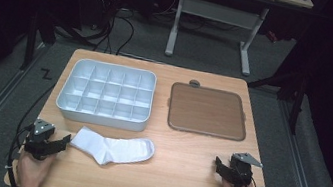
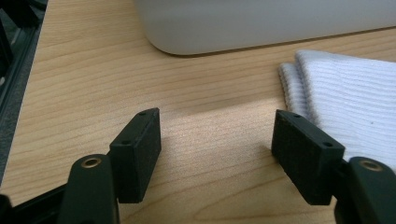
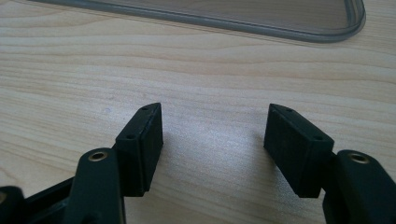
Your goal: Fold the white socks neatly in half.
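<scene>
The left gripper (image 1: 64, 141) rests at the near left corner of the worktop (image 1: 181, 177), jaws spread wide with bare wood between them, grasping nothing. In the left gripper view the same gripper (image 2: 217, 140) has the ribbed cuff of a white sock (image 2: 345, 102) lying just beside its right-hand jaw, apart from the pad. The sock (image 1: 113, 148) lies flat along the near edge, cuff toward the left gripper and toe toward the middle of the worktop, with nothing lying between it and the jaws.

Just beyond the sock, a white divided tray (image 1: 103, 114) fills the far left part of the worktop, its near wall close to the sock and leaving only a narrow strip of wood between them. In the left gripper view the tray's rounded corner (image 2: 243, 28) stands straight ahead of the jaws.

The right gripper (image 1: 218, 164) sits near the near right corner, released as well, jaws wide over bare wood. A brown flat tray (image 1: 207, 111) with a grey rim lies ahead of it at the far right; its rim (image 3: 280, 25) crosses the top of the right gripper view.

Open wood runs along the near edge between the sock's toe and the right gripper.
</scene>
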Demonstrator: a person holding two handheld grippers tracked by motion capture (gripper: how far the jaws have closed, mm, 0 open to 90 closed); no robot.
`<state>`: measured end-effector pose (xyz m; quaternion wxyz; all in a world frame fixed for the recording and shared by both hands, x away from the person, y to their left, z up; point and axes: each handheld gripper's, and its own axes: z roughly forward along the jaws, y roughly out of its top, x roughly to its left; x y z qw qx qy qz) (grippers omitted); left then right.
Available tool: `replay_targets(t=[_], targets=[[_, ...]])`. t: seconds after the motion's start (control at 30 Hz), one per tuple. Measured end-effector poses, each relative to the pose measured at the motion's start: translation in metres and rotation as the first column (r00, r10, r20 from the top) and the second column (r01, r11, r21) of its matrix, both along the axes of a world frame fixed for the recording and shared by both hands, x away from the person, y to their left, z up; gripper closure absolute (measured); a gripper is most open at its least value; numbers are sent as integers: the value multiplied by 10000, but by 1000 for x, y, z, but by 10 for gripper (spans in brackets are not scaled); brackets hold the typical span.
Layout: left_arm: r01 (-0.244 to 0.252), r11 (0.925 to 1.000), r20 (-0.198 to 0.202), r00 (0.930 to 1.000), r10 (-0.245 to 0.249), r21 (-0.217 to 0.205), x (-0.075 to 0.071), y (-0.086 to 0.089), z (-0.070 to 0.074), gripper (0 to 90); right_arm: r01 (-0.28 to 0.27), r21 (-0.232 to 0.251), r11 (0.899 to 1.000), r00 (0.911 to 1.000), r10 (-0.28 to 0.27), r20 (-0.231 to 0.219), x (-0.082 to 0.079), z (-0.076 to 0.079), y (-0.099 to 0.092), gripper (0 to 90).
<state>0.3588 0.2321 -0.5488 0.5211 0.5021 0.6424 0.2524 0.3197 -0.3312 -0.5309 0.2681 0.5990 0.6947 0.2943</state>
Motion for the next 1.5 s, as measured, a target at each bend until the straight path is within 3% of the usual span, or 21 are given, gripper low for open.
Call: replay_targets(t=[0.3, 0.4, 0.43, 0.73, 0.93, 1.1, 1.17, 1.5], targets=[[60, 9996, -45, 10000, -61, -277, 0, 3, 1, 319, -12, 17, 10000, 10000, 12, 0, 0, 0, 0, 380], [41, 9998, -28, 10000, -41, -212, 0, 1, 1, 319, -10, 18, 10000, 10000, 10, 0, 0, 0, 0, 380], [71, 9998, -1, 10000, -71, 184, 0, -2, -1, 317, -17, 28, 10000, 10000, 17, 8, 0, 0, 0, 380], [69, 9999, -23, 10000, -69, 144, -1, -2, -1, 307, -56, 31, 10000, 10000, 56, 23, 0, 0, 0, 387], [53, 9998, -44, 10000, -54, -202, -1, 1, 1, 304, -130, -4, 9999, 9999, 130, 29, 0, 0, 0, 407], [15, 9992, -47, 10000, -17, -403, -2, 2, 2, 326, -256, -16, 9997, 9996, 256, 83, 0, 0, 3, 483], [124, 9975, -97, 9999, -131, -700, -3, 3, 4, 331, -335, -6, 9994, 9994, 335, 115, 1, 0, 6, 498], [371, 9948, 43, 9993, -368, -953, -4, -1, 13, 343, -826, 183, 9964, 9966, 826, -28, 2, 2, 22, 550]])
